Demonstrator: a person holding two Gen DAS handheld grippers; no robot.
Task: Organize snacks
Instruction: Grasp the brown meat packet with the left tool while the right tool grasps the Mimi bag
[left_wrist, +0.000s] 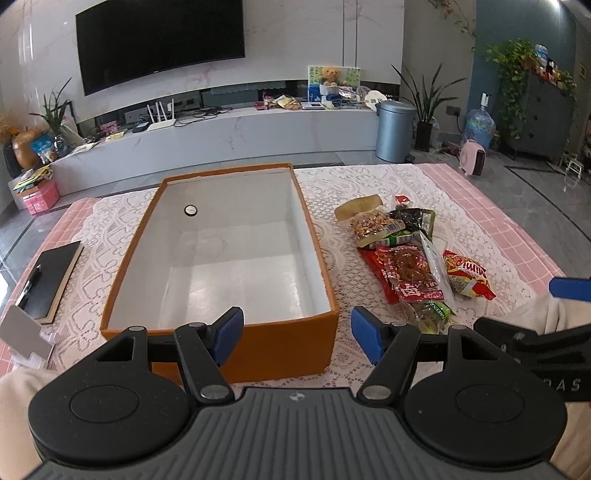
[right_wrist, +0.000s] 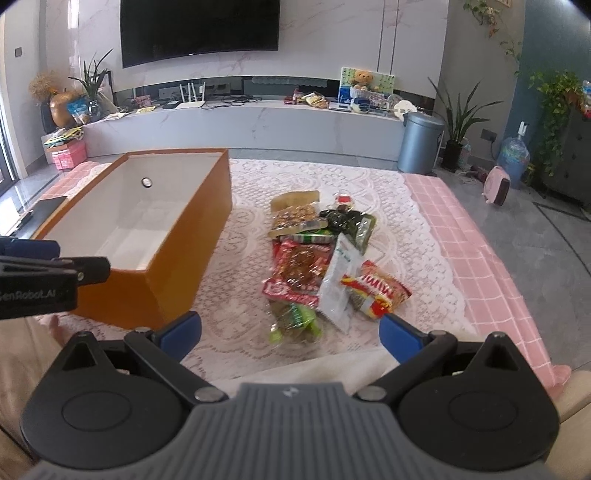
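An orange box (left_wrist: 273, 347) with a white inside stands open on the lace cloth, holding only a small round disc (left_wrist: 191, 210). In the right wrist view the orange box (right_wrist: 155, 291) stands at the left. To its right lies a pile of snack packets (left_wrist: 413, 254), among them a red meat packet (right_wrist: 301, 267), a red-yellow packet (right_wrist: 376, 288), a white sachet (right_wrist: 338, 284) and a green packet (right_wrist: 295, 321). My left gripper (left_wrist: 297, 334) hangs open before the box's near wall. My right gripper (right_wrist: 290, 330) stands open just short of the green packet, holding nothing.
A black notebook with a pen (left_wrist: 50, 280) lies left of the box, a small card stand (left_wrist: 22, 332) nearer. The pink checked table cover (right_wrist: 491, 266) ends at the right. Beyond are a TV bench (left_wrist: 229, 133), a grey bin (right_wrist: 419, 142) and plants.
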